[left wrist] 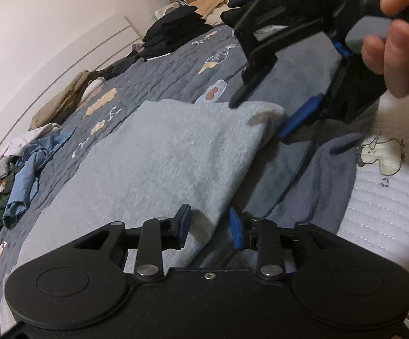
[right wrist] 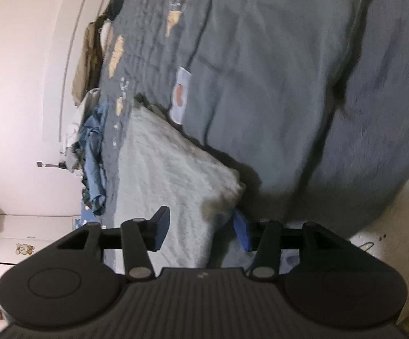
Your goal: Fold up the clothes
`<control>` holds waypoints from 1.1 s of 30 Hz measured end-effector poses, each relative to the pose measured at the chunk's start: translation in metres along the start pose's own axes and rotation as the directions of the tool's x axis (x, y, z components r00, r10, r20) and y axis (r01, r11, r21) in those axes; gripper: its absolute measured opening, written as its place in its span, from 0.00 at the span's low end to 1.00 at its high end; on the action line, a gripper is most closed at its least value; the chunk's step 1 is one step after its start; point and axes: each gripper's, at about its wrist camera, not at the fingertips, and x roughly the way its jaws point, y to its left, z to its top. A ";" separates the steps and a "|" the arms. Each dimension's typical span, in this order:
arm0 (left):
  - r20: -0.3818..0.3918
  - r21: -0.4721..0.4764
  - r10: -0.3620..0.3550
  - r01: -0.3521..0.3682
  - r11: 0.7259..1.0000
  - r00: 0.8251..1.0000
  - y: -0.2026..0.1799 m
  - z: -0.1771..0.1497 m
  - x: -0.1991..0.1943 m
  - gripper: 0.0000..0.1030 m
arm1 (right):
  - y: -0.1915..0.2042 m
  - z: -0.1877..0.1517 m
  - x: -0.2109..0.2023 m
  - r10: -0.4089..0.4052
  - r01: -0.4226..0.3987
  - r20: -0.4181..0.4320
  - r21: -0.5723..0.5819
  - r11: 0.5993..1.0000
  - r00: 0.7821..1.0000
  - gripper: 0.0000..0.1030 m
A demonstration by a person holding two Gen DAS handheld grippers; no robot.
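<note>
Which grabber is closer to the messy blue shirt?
Left. The left gripper sits nearer the blue shirt; the right gripper is at the grey cloth's far corner.

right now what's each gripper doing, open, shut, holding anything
left gripper: open, its fingers either side of the light grey garment corner, not clamped.
right gripper: open, straddling another corner of it, not clamped.

No legible text; pale embroidered marks on dark quilt too blurred to read
</note>
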 end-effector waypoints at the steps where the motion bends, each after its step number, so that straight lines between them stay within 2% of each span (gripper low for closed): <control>1: 0.000 0.002 0.003 -0.003 1.000 1.000 0.000 0.000 0.001 0.30 | -0.001 0.000 0.004 -0.011 0.011 0.001 0.000 1.000 1.000 0.48; 3: -0.001 0.003 0.005 -0.005 1.000 1.000 -0.001 0.001 0.003 0.29 | -0.001 0.001 0.007 -0.014 0.014 0.020 0.003 1.000 1.000 0.47; 4: -0.002 0.000 0.003 -0.003 1.000 1.000 0.000 0.002 0.005 0.26 | -0.002 0.001 0.008 -0.015 0.015 0.029 0.004 1.000 0.999 0.46; 5: -0.001 -0.017 -0.009 0.009 1.000 1.000 0.002 0.002 0.004 0.21 | -0.002 0.002 0.009 -0.013 0.013 0.043 0.004 1.000 0.999 0.42; 6: 0.000 -0.035 -0.021 0.021 0.999 1.000 0.005 0.003 0.003 0.10 | -0.001 0.003 0.007 -0.006 0.006 0.063 -0.001 1.000 0.998 0.39; 8: 0.002 -0.071 -0.044 0.045 0.997 0.999 0.010 0.005 0.001 0.04 | 0.001 0.004 0.005 0.006 -0.005 0.093 -0.014 1.000 0.996 0.10; 11: 0.008 -0.124 -0.080 0.080 0.989 0.997 0.017 0.007 -0.001 0.02 | 0.008 0.005 0.001 0.022 -0.014 0.128 -0.065 0.998 0.991 0.07; 14: 0.016 -0.176 -0.115 0.116 0.978 0.993 0.025 0.009 -0.004 0.02 | 0.028 0.002 -0.010 0.041 0.002 0.201 -0.208 0.978 0.979 0.06; 17: -0.006 -0.199 -0.138 0.134 0.971 0.990 0.026 0.007 -0.002 0.02 | 0.047 -0.004 -0.016 0.025 0.077 0.267 -0.364 0.928 0.963 0.06; 22: -0.062 -0.197 -0.160 0.145 0.970 0.985 0.022 0.002 0.004 0.03 | 0.041 0.003 -0.020 -0.099 0.207 0.311 -0.337 0.918 0.945 0.08; 26: -0.057 -0.175 -0.158 0.146 0.974 0.986 0.025 0.002 -0.007 0.04 | 0.037 0.009 -0.023 -0.196 0.308 0.343 -0.312 0.899 0.919 0.10; 27: -0.052 -0.204 -0.157 0.143 0.968 0.986 0.031 0.001 -0.009 0.04 | 0.035 0.010 -0.026 -0.201 0.311 0.348 -0.300 0.902 0.916 0.10; 30: -0.037 -0.294 -0.155 0.137 0.946 0.987 0.048 -0.004 -0.016 0.05 | 0.026 0.015 -0.045 -0.086 0.174 0.341 -0.235 0.956 0.936 0.14; 32: -0.028 -0.352 -0.152 0.133 0.926 0.988 0.060 -0.007 -0.021 0.11 | 0.030 0.013 -0.044 -0.042 0.128 0.321 -0.251 0.960 0.946 0.28; 33: -0.023 -0.381 -0.151 0.131 0.915 0.988 0.066 -0.009 -0.023 0.17 | 0.034 0.011 -0.043 -0.029 0.117 0.314 -0.266 0.957 0.949 0.33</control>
